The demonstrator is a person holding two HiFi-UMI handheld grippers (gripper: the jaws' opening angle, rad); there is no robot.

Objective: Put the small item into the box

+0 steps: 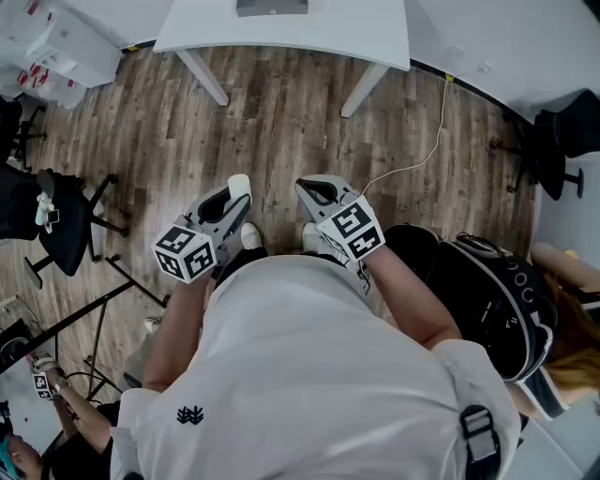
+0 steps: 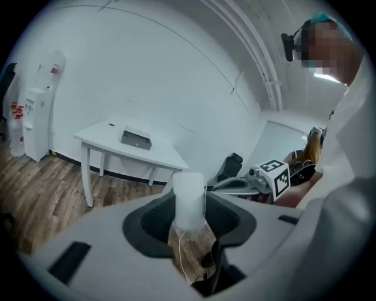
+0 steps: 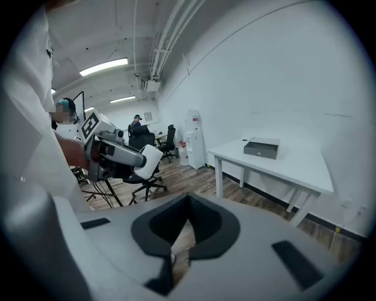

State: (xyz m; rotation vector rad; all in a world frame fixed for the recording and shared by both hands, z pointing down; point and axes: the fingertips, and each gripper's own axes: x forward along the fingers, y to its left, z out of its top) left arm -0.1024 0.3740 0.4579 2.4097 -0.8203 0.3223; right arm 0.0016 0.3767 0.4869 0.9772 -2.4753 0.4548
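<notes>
A small white block-shaped item (image 1: pixel 239 186) sits between the jaws of my left gripper (image 1: pixel 234 195), which is shut on it at chest height above the wood floor. In the left gripper view the item (image 2: pixel 189 200) stands upright between the dark pads (image 2: pixel 148 226). My right gripper (image 1: pixel 311 191) is held beside it, shut with nothing in it; its jaws meet in the right gripper view (image 3: pixel 183 232). The box (image 1: pixel 272 7) is a flat dark grey case on the white table (image 1: pixel 309 33) ahead, also visible as the box (image 2: pixel 136 139) and the box (image 3: pixel 262 147).
A black office chair (image 1: pixel 66 220) stands at the left and a black backpack (image 1: pixel 492 291) at the right. A white cable (image 1: pixel 412 159) runs over the floor. A water dispenser (image 2: pixel 38 120) stands by the wall. Another person (image 1: pixel 562 375) is at the lower right.
</notes>
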